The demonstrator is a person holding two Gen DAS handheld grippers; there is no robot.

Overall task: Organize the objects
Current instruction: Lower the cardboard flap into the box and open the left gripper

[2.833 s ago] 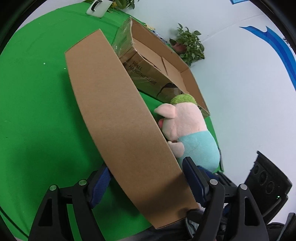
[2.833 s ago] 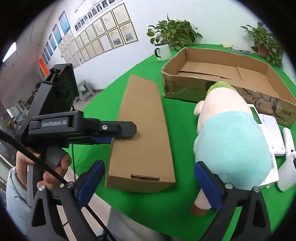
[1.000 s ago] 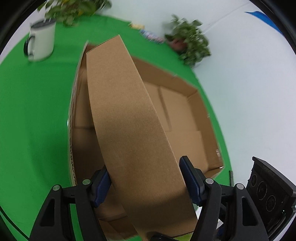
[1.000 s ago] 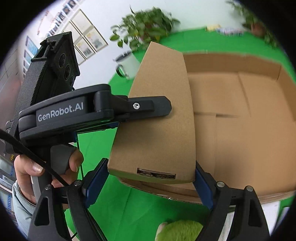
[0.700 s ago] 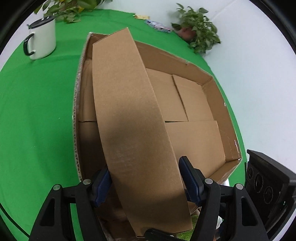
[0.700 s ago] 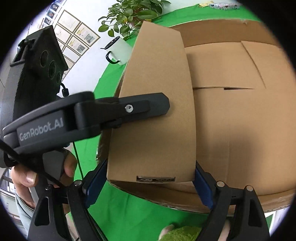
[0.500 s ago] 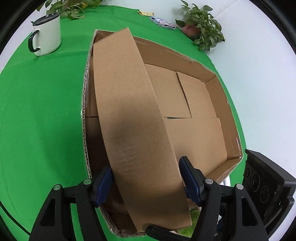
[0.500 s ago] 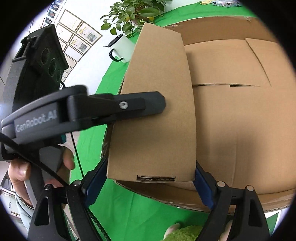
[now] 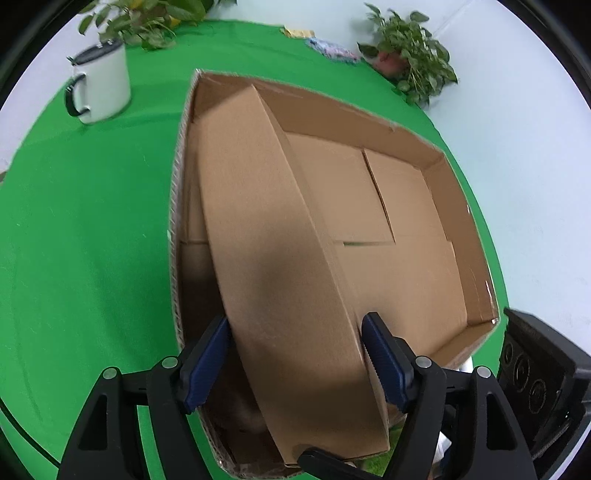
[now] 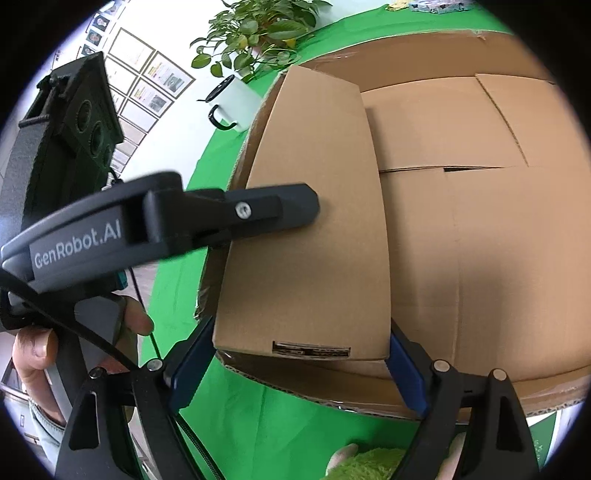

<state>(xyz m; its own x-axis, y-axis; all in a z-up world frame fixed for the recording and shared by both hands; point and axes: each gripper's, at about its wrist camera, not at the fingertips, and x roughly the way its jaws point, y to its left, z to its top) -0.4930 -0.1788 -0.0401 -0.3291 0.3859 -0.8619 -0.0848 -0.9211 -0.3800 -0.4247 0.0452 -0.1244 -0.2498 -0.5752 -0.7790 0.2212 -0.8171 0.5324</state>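
Over on the left, a white mug (image 9: 101, 86) with a dark handle stands on the green table (image 9: 74, 221), leafy plants (image 9: 147, 18) behind it, well clear of the action. Centre stage: the long cardboard box (image 9: 280, 266), plain brown and closed, lies inside the big open carton (image 9: 436, 162), along its left wall. The left gripper (image 9: 291, 363) straddles it, jaws opening, blue pads just off its sides. Far right, another potted plant (image 9: 410, 70) sits at the table edge. The right wrist view shows what the left misses: framed sheets (image 10: 147, 88) on the wall, a hand (image 10: 37, 350) gripping the left tool, and the long box's end slot. The right gripper (image 10: 299, 373) clamps that near end, pads pressed to both sides. At bottom, green plush (image 10: 365, 465).
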